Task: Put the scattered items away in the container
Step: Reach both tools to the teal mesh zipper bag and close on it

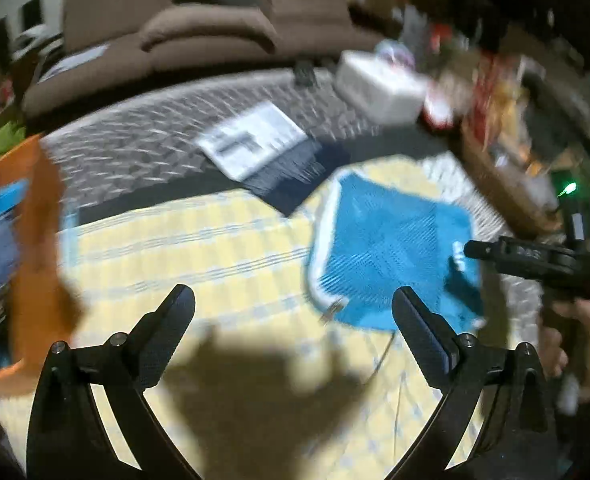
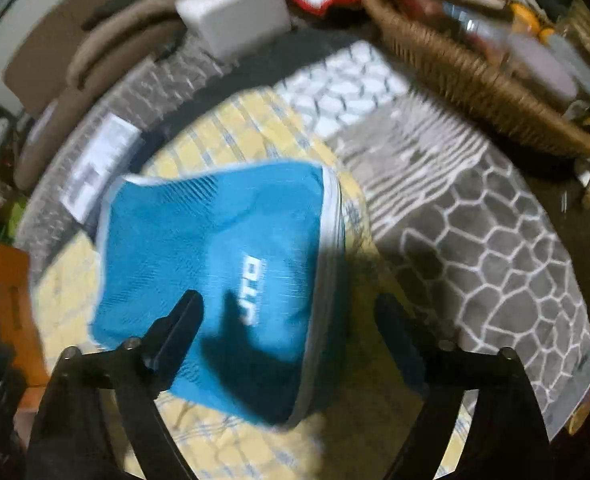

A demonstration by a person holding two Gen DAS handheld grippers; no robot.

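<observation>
Left wrist view is showing the left gripper (image 1: 293,306) hovering over a yellow checked cloth (image 1: 199,240), its jaws standing wide apart and holding nothing. A blue mesh pouch (image 1: 391,248) with a pale trim is lying flat on that cloth, ahead and to the right of the fingers. An orange container (image 1: 35,248) is standing at the left edge of this view; motion blur is obscuring its contents, which may be blue packaging. Beyond the cloth, a printed sheet (image 1: 251,140) is resting on a grey patterned rug (image 1: 135,140), with a white box (image 1: 379,88) farther back and a brown sofa (image 1: 199,28) behind it. The right gripper (image 1: 527,256) is appearing at the right edge, held in the person's hand (image 1: 583,340).

Right wrist view is showing the right gripper (image 2: 291,312) positioned directly above the blue mesh pouch (image 2: 215,264), jaws spread wide and gripping nothing. White lettering is visible on the pouch. The pouch is lying on the yellow checked cloth (image 2: 255,128), well apart from the orange container (image 2: 11,304) at the left edge. A wicker basket (image 2: 475,76) full of items is sitting at upper right beside the grey patterned rug (image 2: 495,264).
</observation>
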